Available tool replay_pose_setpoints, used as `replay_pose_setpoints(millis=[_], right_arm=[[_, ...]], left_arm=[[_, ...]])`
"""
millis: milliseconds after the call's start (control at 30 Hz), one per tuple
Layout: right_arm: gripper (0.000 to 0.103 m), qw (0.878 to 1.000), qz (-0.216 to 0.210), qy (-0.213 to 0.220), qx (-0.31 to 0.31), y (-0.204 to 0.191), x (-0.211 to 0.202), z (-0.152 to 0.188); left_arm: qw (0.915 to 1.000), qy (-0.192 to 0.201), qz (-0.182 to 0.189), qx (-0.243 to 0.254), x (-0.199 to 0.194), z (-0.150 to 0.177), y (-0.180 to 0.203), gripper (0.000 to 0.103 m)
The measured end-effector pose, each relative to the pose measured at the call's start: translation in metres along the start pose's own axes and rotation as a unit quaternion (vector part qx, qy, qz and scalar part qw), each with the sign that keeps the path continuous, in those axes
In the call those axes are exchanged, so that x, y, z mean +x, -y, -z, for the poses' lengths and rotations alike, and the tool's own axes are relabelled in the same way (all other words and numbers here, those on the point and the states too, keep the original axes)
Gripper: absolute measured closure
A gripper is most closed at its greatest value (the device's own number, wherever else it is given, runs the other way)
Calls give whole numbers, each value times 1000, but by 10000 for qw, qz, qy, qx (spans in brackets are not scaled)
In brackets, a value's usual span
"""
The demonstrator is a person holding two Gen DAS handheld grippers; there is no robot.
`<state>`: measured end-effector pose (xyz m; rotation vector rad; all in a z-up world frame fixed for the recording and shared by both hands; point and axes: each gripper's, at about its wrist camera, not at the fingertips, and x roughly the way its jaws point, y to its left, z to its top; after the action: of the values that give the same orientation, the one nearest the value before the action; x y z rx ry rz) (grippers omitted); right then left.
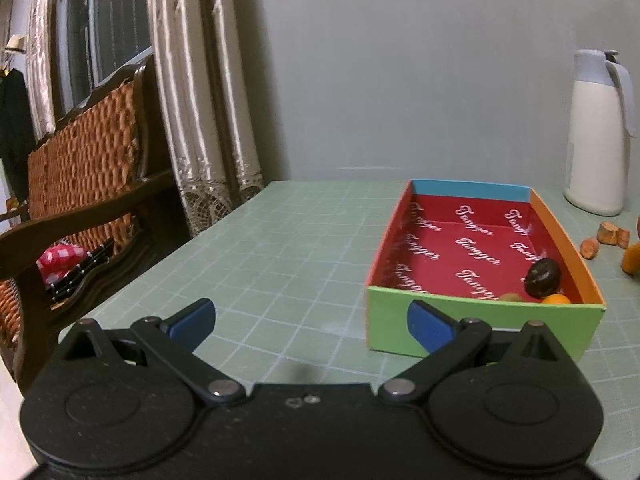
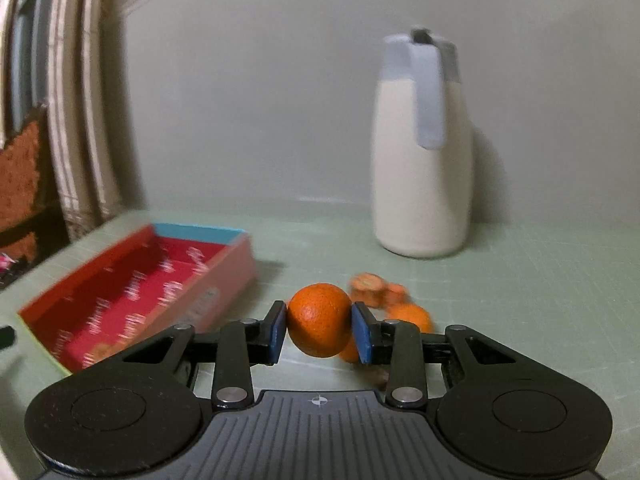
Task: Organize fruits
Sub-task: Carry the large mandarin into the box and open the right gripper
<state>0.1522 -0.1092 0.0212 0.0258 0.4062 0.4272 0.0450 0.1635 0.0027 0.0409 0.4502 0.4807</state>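
A colourful open box (image 1: 484,314) with a red printed inside stands on the green mat; it also shows in the right wrist view (image 2: 224,276). In its near right corner lie a dark fruit (image 1: 542,277), a small orange fruit (image 1: 556,300) and a brownish one (image 1: 509,297). My left gripper (image 1: 310,326) is open and empty, just left of the box front. My right gripper (image 2: 319,330) is shut on an orange (image 2: 319,320), held above the mat right of the box. More orange fruits (image 2: 410,316) and brown pieces (image 2: 370,286) lie behind it.
A white jug (image 2: 420,152) with a grey lid stands at the back by the wall; it also shows in the left wrist view (image 1: 598,132). A wicker bench (image 1: 80,168) and curtains (image 1: 200,100) are off the table's left edge.
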Motion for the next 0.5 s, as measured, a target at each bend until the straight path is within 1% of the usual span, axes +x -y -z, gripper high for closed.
replay_pose_setpoints(millis=[167, 333, 500], right_arm=[[67, 9989, -421, 182, -45, -31, 3, -2], [67, 9947, -931, 371, -235, -68, 2, 1], [67, 9902, -1223, 392, -552, -104, 8, 8]], left_arm=[[9999, -57, -78, -81, 1, 3, -15, 7], [9998, -75, -113, -175, 0, 4, -23, 7], [9998, -79, -88, -140, 0, 6, -25, 7]])
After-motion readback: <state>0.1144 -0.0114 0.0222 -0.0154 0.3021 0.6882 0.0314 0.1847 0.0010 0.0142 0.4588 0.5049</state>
